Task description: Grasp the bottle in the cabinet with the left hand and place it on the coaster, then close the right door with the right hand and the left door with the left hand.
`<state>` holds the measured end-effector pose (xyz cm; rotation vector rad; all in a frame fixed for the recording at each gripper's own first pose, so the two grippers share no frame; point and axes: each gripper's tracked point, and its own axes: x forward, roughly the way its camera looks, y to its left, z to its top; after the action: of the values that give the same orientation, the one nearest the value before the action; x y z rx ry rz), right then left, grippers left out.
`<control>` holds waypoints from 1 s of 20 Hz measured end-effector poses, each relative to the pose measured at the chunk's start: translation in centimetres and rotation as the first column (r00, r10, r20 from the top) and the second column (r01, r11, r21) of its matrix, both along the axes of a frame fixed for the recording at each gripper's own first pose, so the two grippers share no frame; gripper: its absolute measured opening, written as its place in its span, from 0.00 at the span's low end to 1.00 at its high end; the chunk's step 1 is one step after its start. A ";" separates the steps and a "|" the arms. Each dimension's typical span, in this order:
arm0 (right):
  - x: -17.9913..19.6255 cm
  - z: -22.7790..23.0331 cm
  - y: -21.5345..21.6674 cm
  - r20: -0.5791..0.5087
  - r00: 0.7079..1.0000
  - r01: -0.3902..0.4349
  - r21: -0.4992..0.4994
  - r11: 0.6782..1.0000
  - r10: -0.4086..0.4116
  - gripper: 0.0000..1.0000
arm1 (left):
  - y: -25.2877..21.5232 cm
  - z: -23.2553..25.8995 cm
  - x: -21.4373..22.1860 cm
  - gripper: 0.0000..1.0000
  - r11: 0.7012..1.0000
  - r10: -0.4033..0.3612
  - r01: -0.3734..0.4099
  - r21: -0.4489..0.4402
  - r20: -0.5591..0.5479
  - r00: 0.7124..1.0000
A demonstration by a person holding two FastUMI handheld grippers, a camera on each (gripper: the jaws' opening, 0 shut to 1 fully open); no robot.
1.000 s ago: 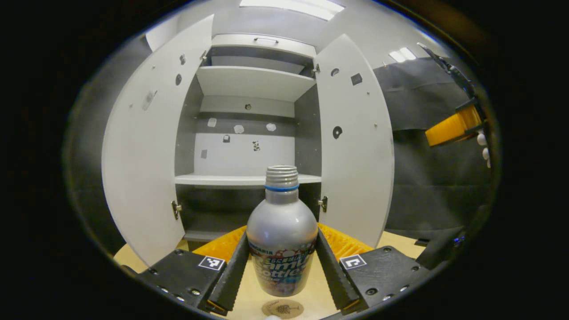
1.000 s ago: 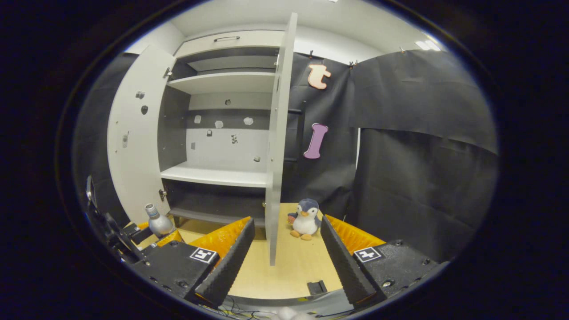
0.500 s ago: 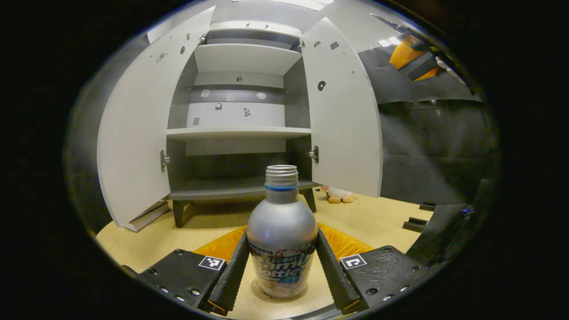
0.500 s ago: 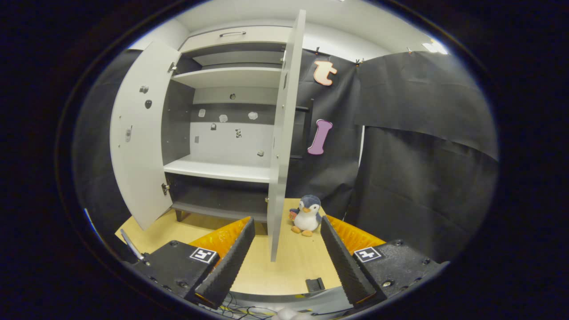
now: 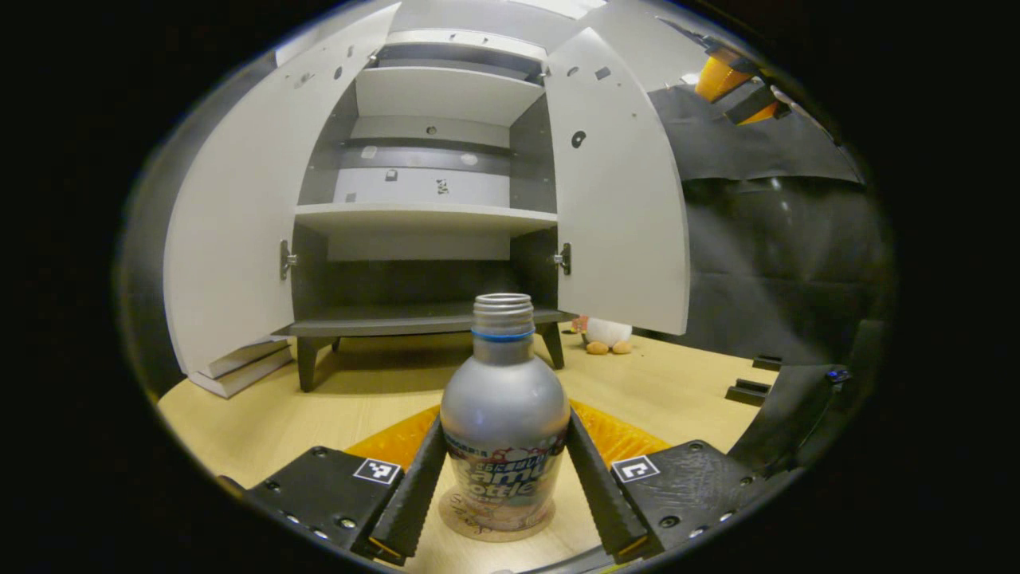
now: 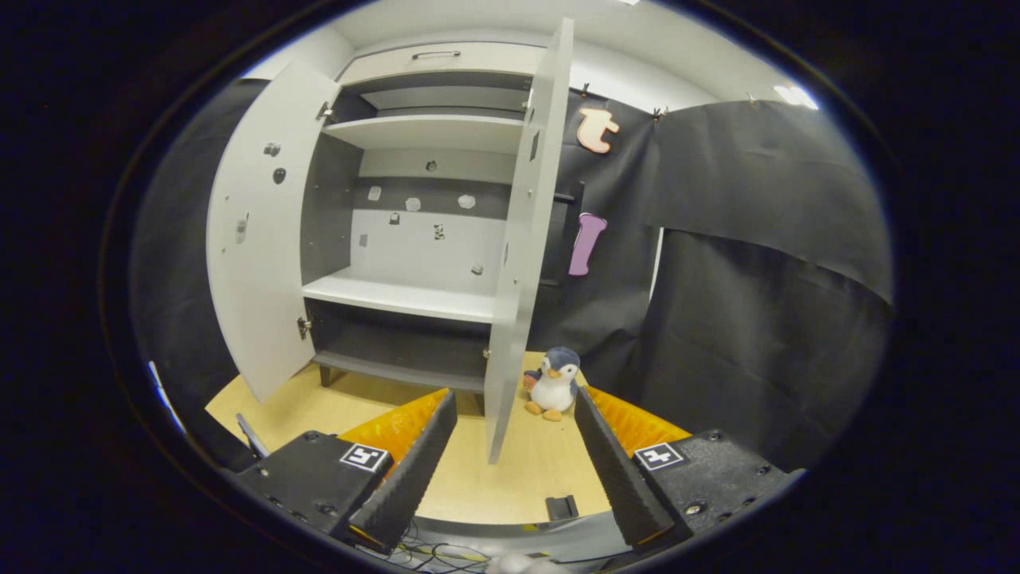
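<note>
Left gripper view, near first: your left gripper [image 5: 504, 478] clamps both fingers on the upright bottle [image 5: 504, 418], whose base sits on the coaster [image 5: 496, 520] at 6 o'clock, so release looks due. Beyond, the cabinet [image 5: 422, 215] stands open. In the right gripper view, your right gripper [image 6: 510, 470] is spread wide and holds nothing; the right door [image 6: 526, 239] stands edge-on at 12 o'clock, just beyond its fingers, nearer this hand. The left door [image 6: 263, 231] lies at 10 o'clock.

The bottle [image 5: 504, 402] looks like smooth satin metal (glossy printed label low down), the cabinet [image 5: 422, 215] matt painted board, the table [image 5: 374, 406] pale wood grain, the penguin [image 6: 551, 383] plush.
</note>
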<state>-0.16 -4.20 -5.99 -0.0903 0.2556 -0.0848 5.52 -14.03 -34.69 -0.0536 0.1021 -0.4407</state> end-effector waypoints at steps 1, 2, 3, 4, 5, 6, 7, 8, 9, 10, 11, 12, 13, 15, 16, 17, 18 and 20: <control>0.0 0.0 0.1 0.000 1.000 -0.003 -0.001 1.000 0.003 0.98 | -0.1 0.1 -0.1 0.81 1.000 -0.006 0.006 0.004 -0.002 1.000; 0.1 -0.1 0.2 0.000 1.000 -0.007 0.001 1.000 0.007 0.98 | -0.2 0.3 -0.3 0.83 1.000 -0.011 0.011 0.011 -0.003 1.000; 0.0 -0.2 0.3 -0.004 1.000 -0.009 0.005 1.000 0.009 0.98 | 0.0 0.7 -0.2 0.89 1.000 -0.004 0.004 0.022 0.007 1.000; 0.0 -0.3 0.4 -0.006 1.000 -0.010 0.017 1.000 0.010 0.98 | 0.1 1.2 -0.2 0.90 1.000 -0.004 0.004 0.028 0.014 1.000; 0.0 -0.4 0.4 -0.011 1.000 -0.010 0.039 0.999 0.011 0.98 | 0.1 1.9 -0.2 0.91 1.000 -0.009 0.009 0.026 0.025 1.000; 0.0 -0.7 0.5 -0.015 1.000 -0.009 0.058 0.998 0.010 0.98 | 0.0 2.8 -0.2 0.97 1.000 -0.014 0.014 0.021 0.036 0.999; -0.1 -0.7 0.5 -0.013 1.000 -0.007 0.069 0.998 0.008 0.98 | 0.1 3.7 -0.2 0.98 1.000 -0.014 0.013 0.016 0.047 0.999; 0.0 -0.7 0.6 -0.010 1.000 -0.006 0.074 0.997 0.007 0.98 | 0.1 4.7 -0.1 0.98 1.000 -0.014 0.013 0.009 0.060 0.998; 0.0 -0.6 0.6 -0.007 1.000 -0.004 0.075 0.997 0.005 0.98 | 0.0 5.6 -0.1 0.97 1.000 -0.013 0.013 0.008 0.070 0.997; 0.0 -0.5 0.6 0.001 1.000 -0.004 0.079 0.997 0.004 0.98 | 0.3 6.8 0.0 0.97 1.000 -0.002 0.001 0.011 0.084 0.996; -0.1 -0.2 0.8 0.011 1.000 -0.006 0.081 0.997 0.005 0.98 | 0.5 7.8 0.3 0.97 1.000 0.008 -0.009 0.010 0.095 0.995; -0.2 -0.2 0.9 0.019 1.000 -0.007 0.080 0.997 0.005 0.98 | 0.7 9.0 0.4 0.96 1.000 0.019 -0.019 0.004 0.103 0.994; -0.2 0.1 1.0 0.028 1.000 -0.007 0.079 0.997 0.005 0.98 | 0.9 10.3 0.5 0.98 1.000 0.029 -0.028 -0.007 0.108 0.994; -0.3 0.4 1.4 0.049 0.999 -0.011 0.079 0.997 0.007 0.98 | 1.6 12.9 0.6 0.97 0.998 0.049 -0.046 -0.033 0.117 0.992; -0.3 0.5 1.6 0.059 0.998 -0.012 0.078 0.997 0.007 0.98 | 2.0 14.4 0.6 0.98 0.997 0.062 -0.057 -0.046 0.126 0.990; -0.3 0.7 1.9 0.070 0.997 -0.015 0.078 0.997 0.009 0.98 | 2.7 16.0 0.7 0.98 0.996 0.071 -0.063 -0.059 0.134 0.988; -0.3 0.7 2.1 0.079 0.997 -0.017 0.080 0.997 0.011 0.98 | 3.2 17.4 0.7 0.98 0.995 0.081 -0.072 -0.068 0.139 0.987; -0.4 1.0 2.8 0.101 0.995 -0.025 0.086 0.996 0.016 0.98 | 4.8 20.7 0.8 0.98 0.993 0.103 -0.091 -0.081 0.166 0.981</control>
<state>-0.59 -1.39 -4.95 -0.0017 0.1582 -0.0572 6.27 -9.25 -14.04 -0.0920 -0.0849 -0.3495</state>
